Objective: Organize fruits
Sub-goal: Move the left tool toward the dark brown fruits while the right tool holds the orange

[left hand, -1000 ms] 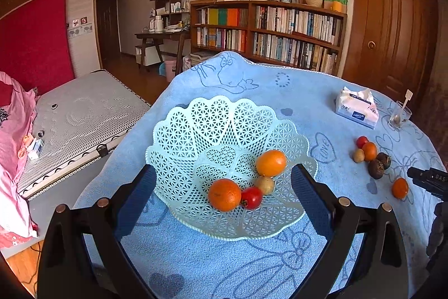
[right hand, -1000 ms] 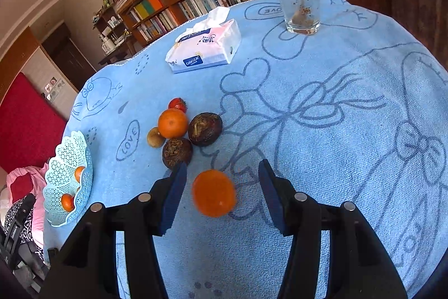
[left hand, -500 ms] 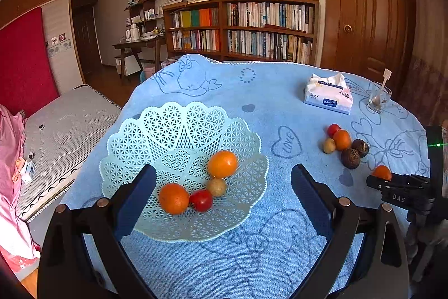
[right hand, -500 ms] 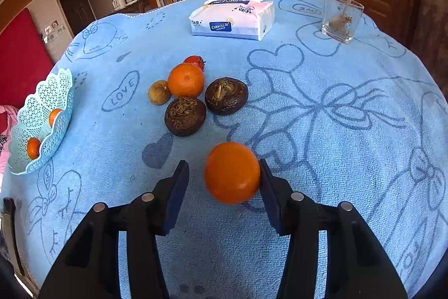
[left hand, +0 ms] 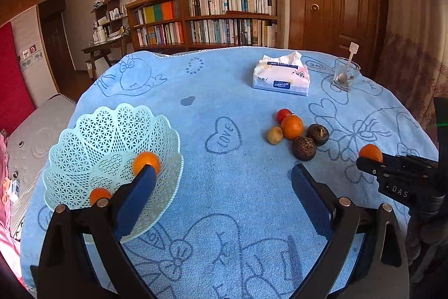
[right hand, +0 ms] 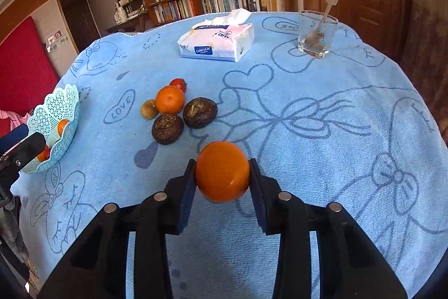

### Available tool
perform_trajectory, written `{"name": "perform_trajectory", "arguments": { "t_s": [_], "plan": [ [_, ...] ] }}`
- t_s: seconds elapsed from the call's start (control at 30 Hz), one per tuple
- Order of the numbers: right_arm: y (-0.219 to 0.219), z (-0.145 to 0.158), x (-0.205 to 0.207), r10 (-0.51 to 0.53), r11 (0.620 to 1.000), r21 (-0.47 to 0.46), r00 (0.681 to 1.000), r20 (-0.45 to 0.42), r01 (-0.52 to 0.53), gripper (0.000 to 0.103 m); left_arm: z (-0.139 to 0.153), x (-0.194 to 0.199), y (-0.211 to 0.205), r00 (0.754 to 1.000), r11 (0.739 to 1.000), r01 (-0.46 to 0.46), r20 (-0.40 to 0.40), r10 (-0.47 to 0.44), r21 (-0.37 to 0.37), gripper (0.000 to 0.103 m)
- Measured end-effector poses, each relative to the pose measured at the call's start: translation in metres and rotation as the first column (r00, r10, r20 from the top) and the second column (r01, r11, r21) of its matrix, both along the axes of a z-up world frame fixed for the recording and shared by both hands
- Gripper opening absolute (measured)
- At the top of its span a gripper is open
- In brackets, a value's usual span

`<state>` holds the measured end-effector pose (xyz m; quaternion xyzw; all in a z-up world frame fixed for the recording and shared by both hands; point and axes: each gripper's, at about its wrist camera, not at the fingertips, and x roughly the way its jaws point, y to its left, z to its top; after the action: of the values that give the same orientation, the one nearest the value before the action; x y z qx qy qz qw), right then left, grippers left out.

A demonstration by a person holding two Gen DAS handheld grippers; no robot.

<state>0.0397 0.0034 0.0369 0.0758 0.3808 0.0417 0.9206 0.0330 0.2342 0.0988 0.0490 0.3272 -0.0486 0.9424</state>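
Orange tangerine (right hand: 222, 175) clamped in right gripper (right hand: 222, 178) above table (right hand: 322, 153), left gripper (left hand: 221, 187) wide & empty; pickup step done, next: carry to lattice basket (right hand: 53, 114) w/ other fruit.

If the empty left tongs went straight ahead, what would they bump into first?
Probably nothing soon: the open left tongs point over bare cloth. The tissue pack sits farther on, slightly right; depth is unclear.
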Motion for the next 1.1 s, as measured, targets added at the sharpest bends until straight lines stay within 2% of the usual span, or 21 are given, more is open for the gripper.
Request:
{"name": "perform_trajectory", "arguments": {
  "t_s": [0.17,0.47,0.8,1.1],
  "plan": [
    [-0.034,-0.002,-0.011,-0.082,0.996,0.033,0.996,0.021,0.081,0.037,-0.005,0.012,-0.025,0.999,1.000,0.025,-0.030,-0.026,-0.012,0.098],
    [-0.047,-0.010,-0.015,-0.095,0.991,0.093,0.995,0.010,0.094,0.037,-0.025,0.036,-0.069,0.993,0.996,0.084,-0.084,-0.084,0.001,0.098],
    [-0.050,-0.015,-0.017,-0.141,0.985,0.106,0.990,0.023,0.138,0.037,-0.048,0.062,-0.072,0.987,0.998,0.047,-0.150,-0.054,-0.050,0.098],
    [-0.051,-0.016,-0.016,-0.150,0.983,0.110,0.988,0.018,0.147,0.037,-0.067,0.075,-0.090,0.978,0.996,0.084,-0.187,-0.090,-0.037,0.098]
  ]
}}
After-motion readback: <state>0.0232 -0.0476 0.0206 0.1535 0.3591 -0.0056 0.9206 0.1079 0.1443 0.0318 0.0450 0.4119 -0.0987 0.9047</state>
